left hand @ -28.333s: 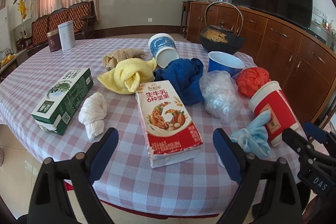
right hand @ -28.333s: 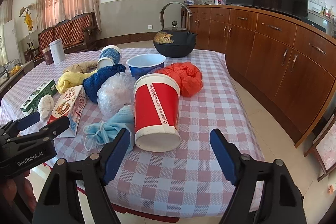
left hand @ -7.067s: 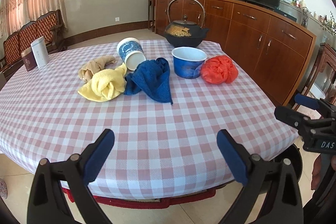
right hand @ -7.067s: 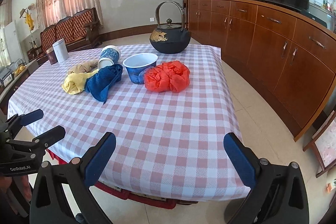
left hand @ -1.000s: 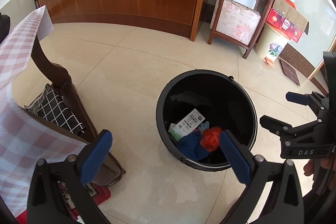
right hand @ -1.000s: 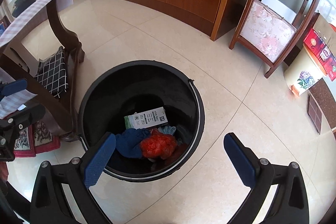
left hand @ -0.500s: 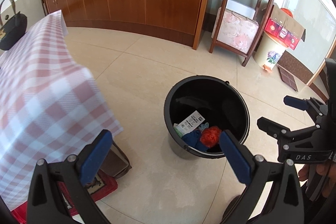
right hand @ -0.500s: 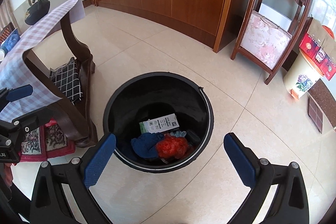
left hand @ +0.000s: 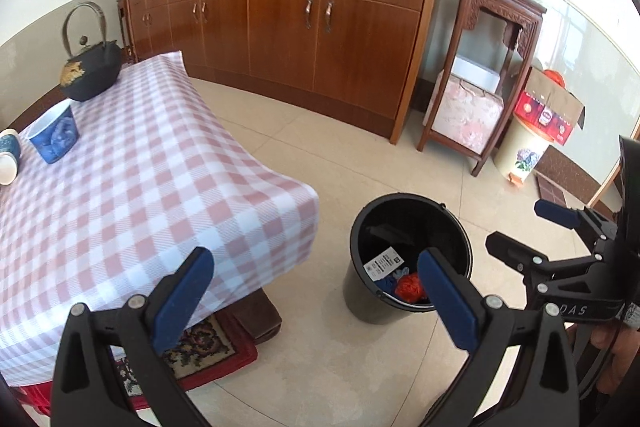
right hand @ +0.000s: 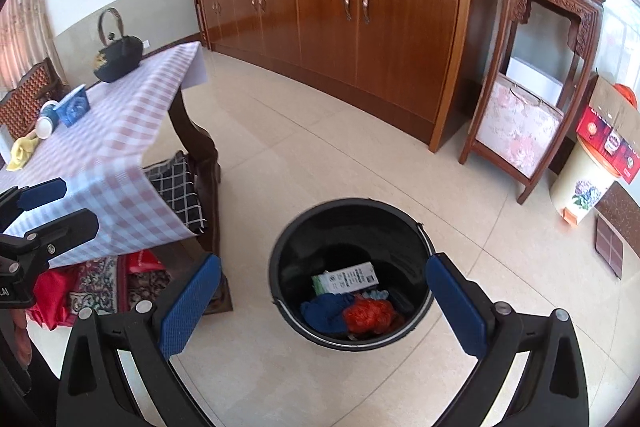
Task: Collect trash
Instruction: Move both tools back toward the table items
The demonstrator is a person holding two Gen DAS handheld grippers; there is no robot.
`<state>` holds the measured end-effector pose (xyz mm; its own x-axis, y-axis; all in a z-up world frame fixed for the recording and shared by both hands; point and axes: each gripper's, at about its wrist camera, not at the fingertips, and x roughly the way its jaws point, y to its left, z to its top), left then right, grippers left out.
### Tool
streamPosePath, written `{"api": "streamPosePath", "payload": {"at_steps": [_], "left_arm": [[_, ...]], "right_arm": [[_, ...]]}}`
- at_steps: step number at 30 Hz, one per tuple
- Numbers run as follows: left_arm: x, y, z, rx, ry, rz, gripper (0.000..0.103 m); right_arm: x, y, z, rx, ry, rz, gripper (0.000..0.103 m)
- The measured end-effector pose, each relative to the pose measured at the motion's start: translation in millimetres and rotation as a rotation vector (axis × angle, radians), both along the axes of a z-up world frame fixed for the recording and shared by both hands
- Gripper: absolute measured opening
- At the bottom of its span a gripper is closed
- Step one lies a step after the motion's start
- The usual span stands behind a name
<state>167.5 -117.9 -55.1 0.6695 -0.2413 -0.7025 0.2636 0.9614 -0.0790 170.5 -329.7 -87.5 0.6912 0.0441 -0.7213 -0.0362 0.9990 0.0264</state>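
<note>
We hold both tools above the tiled floor, beside the black trash bucket. The left gripper has its blue-padded jaws spread wide with nothing between them; the right gripper is likewise spread and empty, its gap framing the bucket mouth from above.

Trash, as far as we can see it: inside the bucket lie a green-and-white carton toward 12 o'clock, a blue cloth at about 8 o'clock, and a crumpled red plastic bag at about 5 o'clock — a bit of pale blue material shows between carton and bag, too small to name. The left view shows the same pile low in the bucket, partly behind that gripper's right pad.

The table, under its pink checked cloth, sits at 9 o'clock of the bucket. Its near half is bare. At the far end stand a cast-iron teapot, a blue paper bowl and a blue-and-white cup on its side at the frame edge. The right view adds a yellow cloth near the cup.

Our judgement — most of the collecting looks done. What may remain is the bowl, the tipped cup and perhaps the yellow cloth, if they count as trash; the teapot likely stays. The far-left part of the table is out of view, so we cannot rule out more.
</note>
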Motion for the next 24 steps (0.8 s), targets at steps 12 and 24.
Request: {"api": "streamPosePath", "payload": {"at_steps": [12,24], "left_arm": [[-15,58,28,-0.031,-0.070,0.123,0.102],[-39,139,44,-0.023,-0.123,0.310,0.102]], "right_arm": [[2,64,42,0.006,-0.079,0.106,0.103],[11,139,68,0.016,-0.131,0.265,0.103]]}}
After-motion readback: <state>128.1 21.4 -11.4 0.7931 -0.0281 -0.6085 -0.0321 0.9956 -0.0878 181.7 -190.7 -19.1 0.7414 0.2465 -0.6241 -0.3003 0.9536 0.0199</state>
